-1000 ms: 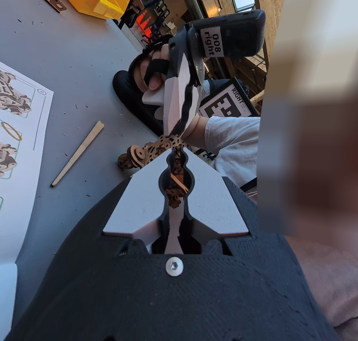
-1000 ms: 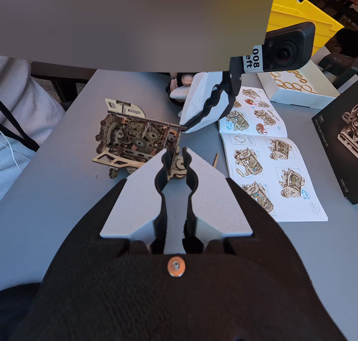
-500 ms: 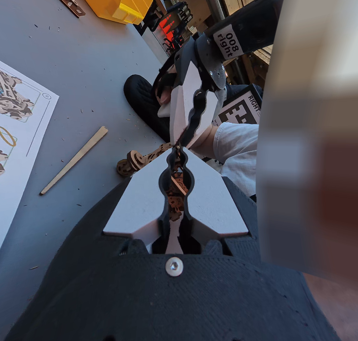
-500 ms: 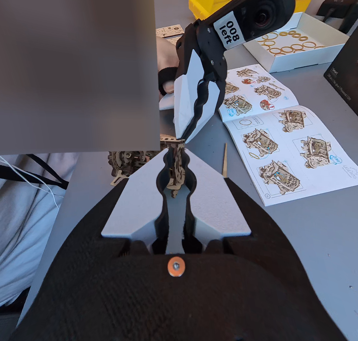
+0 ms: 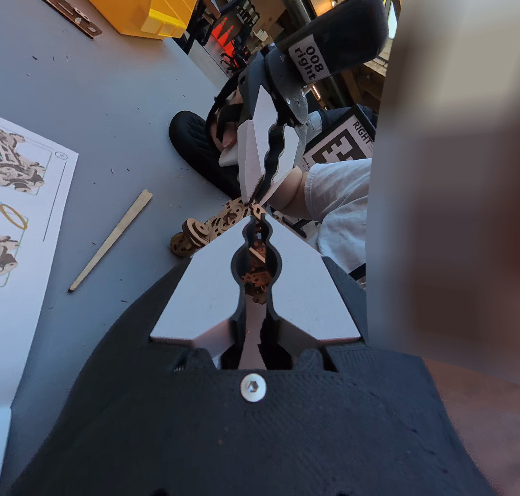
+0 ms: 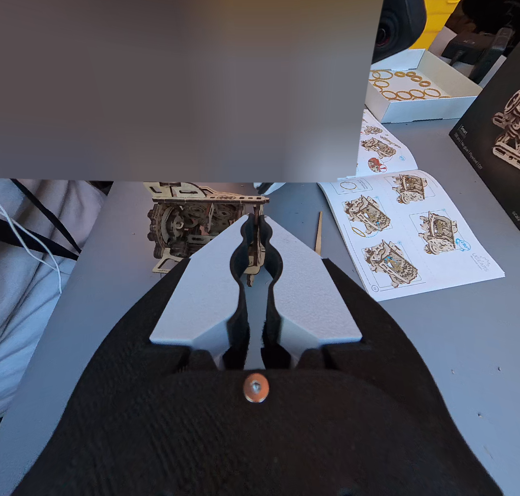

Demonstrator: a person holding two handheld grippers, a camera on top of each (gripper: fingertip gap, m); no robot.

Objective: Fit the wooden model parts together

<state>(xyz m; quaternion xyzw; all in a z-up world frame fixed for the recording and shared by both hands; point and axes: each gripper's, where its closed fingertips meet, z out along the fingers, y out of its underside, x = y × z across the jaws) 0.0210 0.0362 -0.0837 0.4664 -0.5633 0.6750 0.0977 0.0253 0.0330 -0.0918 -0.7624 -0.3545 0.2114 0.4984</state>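
The wooden model [image 6: 197, 223], a brown gear-filled box frame, stands on the grey table [image 6: 118, 285]. My right gripper [image 6: 254, 217] is shut on the model's thin right end panel. In the left wrist view my left gripper [image 5: 257, 220] is shut on the top of the same model [image 5: 216, 226], whose gears show between the jaws. The right gripper [image 5: 254, 198] comes down from above there, its tips meeting my left gripper's tips on the model. In the right wrist view the left gripper is mostly hidden behind a blurred patch.
A thin wooden stick [image 5: 112, 239] lies left of the model, also in the right wrist view [image 6: 318, 234]. An open instruction booklet [image 6: 408, 229], a white box of rubber rings [image 6: 416, 88], a black box [image 6: 495, 116] and a yellow bin [image 5: 135, 1] surround it. My left and right fingertips are right by each other. Left tips and right tips are each some 9 centimeters from the thin wooden stick [image 5: 112, 239]. My right wrist view [image 6: 318, 241] looks at it from another angle.
The right gripper's jaws have closed tighter on the end panel. Both grippers and the model have shifted and turned. The left gripper has moved up behind the blurred patch in the right wrist view.
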